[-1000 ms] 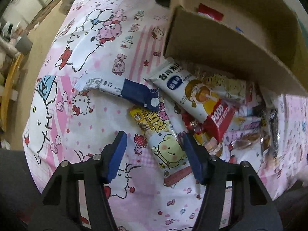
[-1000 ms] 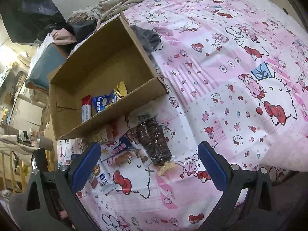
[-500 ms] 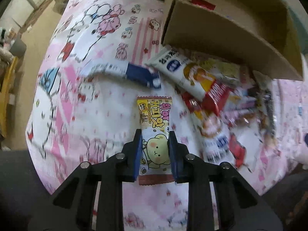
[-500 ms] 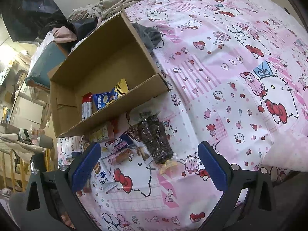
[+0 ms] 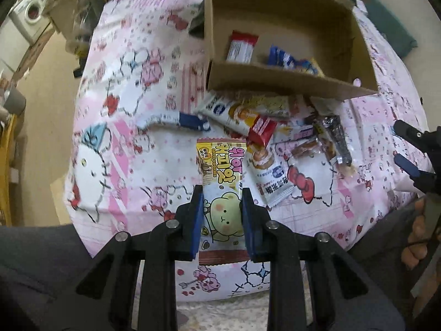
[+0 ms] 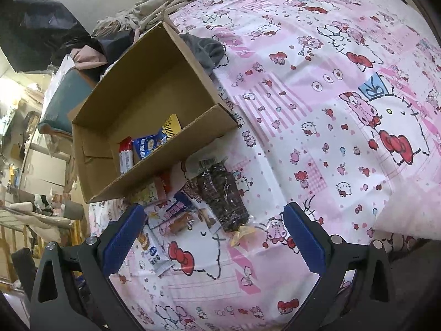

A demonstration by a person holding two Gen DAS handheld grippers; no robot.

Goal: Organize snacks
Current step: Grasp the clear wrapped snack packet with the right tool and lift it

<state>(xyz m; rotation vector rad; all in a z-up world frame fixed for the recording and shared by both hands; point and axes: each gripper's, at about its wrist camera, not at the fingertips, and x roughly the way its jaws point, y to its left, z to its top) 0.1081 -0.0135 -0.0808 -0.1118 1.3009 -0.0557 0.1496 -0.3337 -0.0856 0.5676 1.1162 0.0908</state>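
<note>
Since a second ago the left tool (image 5: 222, 215) has closed its blue pads on the bear-printed wafer packet (image 5: 222, 190) and lifted it clear of the pile; then the jaws stood wide over the packet as it lay flat among the others. The right tool (image 6: 213, 238) has not shifted.

The left tool is clenched across the packet's lower half, pads on its two long edges, so the wrapper hangs straight out ahead and its top end stays free to go in first. Just beyond it the remaining snacks (image 5: 278, 140) lie heaped on the pink cartoon-print bedcover (image 5: 124, 143), tight against the near wall of the cardboard box (image 5: 289, 82). Inside the box a red-and-white bar (image 5: 242, 47) and a blue bag (image 5: 286, 59) already rest on the floor, so the packet is probably headed there.

The right tool is released, jaws wide and holding nothing, poised over the dark cookie packet (image 6: 222, 195) at the pile's edge, likely waiting its turn. A hand (image 5: 419, 237) shows at the right edge of the left view.
</note>
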